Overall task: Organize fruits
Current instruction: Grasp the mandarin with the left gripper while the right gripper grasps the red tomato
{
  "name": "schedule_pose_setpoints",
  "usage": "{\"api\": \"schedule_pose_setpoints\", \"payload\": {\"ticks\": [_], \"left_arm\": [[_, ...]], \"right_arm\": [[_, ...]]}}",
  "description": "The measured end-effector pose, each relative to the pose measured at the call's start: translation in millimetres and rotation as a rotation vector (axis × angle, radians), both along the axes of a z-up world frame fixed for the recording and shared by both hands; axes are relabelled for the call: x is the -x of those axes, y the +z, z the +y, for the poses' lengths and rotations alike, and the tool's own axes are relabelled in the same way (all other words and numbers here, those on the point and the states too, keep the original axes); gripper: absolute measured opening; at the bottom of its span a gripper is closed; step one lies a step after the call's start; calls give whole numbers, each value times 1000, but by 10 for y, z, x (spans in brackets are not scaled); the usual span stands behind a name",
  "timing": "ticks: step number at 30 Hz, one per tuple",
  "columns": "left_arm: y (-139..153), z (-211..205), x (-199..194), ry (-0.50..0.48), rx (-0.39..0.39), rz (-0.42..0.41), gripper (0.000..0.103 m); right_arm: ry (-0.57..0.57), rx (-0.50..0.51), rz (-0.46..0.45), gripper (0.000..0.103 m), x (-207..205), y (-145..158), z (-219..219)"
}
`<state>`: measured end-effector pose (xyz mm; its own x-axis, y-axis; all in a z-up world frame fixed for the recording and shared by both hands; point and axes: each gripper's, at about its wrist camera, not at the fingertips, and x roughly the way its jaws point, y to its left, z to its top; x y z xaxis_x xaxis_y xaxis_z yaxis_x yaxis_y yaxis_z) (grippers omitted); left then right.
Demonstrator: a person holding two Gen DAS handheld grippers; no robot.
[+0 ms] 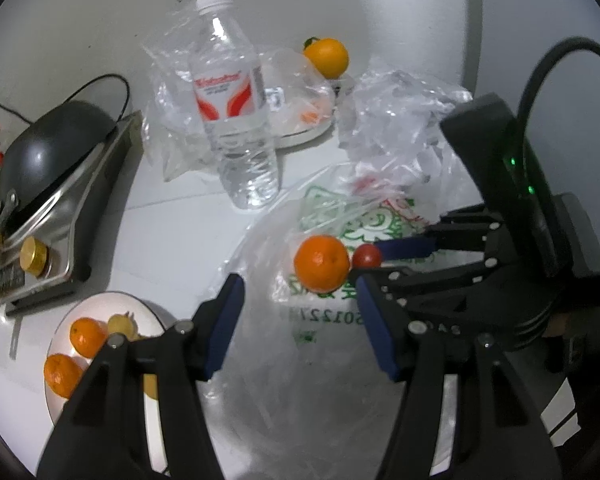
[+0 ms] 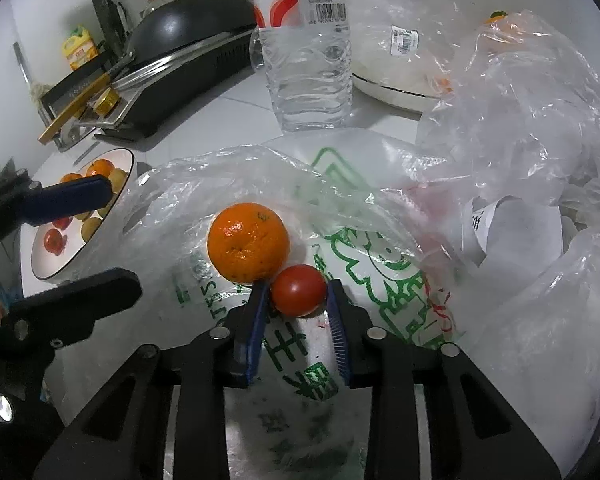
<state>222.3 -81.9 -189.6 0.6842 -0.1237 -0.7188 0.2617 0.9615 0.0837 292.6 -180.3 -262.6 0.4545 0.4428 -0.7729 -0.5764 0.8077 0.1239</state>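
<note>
Small red fruit gripped by right tool beside orange; left tool held open, empty. Next, prob.: lift w/o nudging orange.

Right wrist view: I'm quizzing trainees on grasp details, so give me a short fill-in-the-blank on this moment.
1. The right gripper is closed on a small red ____.
2. Touching that fruit, on the printed plastic bag, lies an ____.
3. The left gripper holds ____.
4. Behind the bag stands a clear water ____.

Missing words: tomato; orange; nothing; bottle.
</note>
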Motion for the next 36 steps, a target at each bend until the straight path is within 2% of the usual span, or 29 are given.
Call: {"api": "schedule_pose_setpoints", "payload": {"ticks": [10,15,22,30,36], "left_arm": [[26,-131,-88,-27,-16,-14,60],[-103,-246,-205,-48,-37,21,59],[-218,-393,-352,-51,-109,36,59],[-349,-405,-459,-15,-114,79,59],[-455,-456,-530,-22,-154,85,59]], "right_arm": [[-24,-30,-40,29,53,140,-164],[-69,-51,-49,29,83,172,-332],[-91,-121,-63,29,131,234,-508],[-86,-137,-70,29,150,241,-579],[-107,-157,-68,29,146,244,-650]]}}
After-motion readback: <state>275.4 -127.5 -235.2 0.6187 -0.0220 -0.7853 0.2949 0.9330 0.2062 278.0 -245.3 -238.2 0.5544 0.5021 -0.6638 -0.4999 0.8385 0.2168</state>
